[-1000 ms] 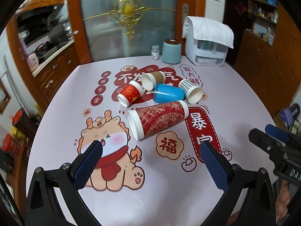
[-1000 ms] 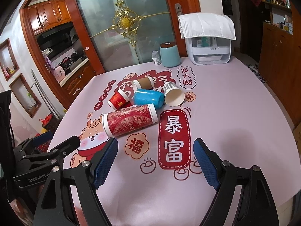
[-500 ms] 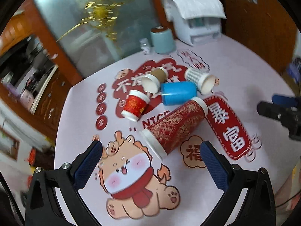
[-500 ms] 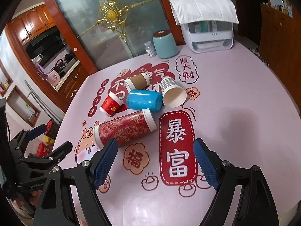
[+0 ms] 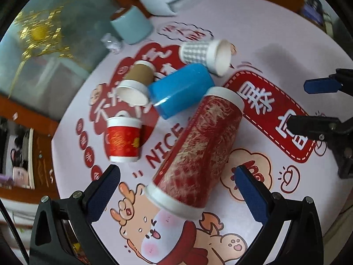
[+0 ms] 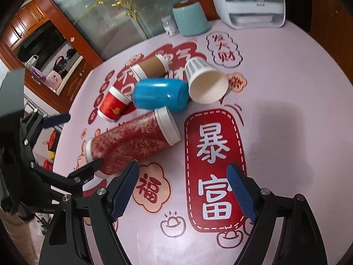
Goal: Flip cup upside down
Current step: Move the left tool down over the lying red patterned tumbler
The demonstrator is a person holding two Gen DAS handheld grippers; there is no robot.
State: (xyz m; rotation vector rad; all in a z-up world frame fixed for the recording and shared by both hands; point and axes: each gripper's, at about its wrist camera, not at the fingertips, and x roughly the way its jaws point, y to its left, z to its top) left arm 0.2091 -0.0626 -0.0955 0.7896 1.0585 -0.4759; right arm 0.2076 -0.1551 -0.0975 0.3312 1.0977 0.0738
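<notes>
Several cups lie on their sides on the printed tablecloth. A tall red patterned cup (image 5: 198, 150) (image 6: 132, 143) lies nearest, its white-rimmed end just ahead of my open left gripper (image 5: 178, 183). Behind it lie a blue cup (image 5: 183, 90) (image 6: 161, 95), a small red cup (image 5: 123, 141) (image 6: 114, 105), a brown cup (image 5: 138, 80) (image 6: 152, 67) and a checked white cup (image 5: 205, 54) (image 6: 205, 81). My right gripper (image 6: 183, 190) is open and empty over the red banner print, right of the tall cup. The left gripper also shows in the right wrist view (image 6: 72, 145), with one finger at the tall cup's near end.
A teal canister (image 6: 190, 18), a small bottle (image 6: 169, 26) and a white appliance (image 6: 253, 6) stand at the table's far edge. A glass door and wooden cabinets lie beyond. The table's right half (image 6: 297, 110) holds only print.
My left gripper has moved forward and rolled, closing in on the tall red cup's near end. My right gripper has advanced and dropped lower toward the cups. The cups have not moved.
</notes>
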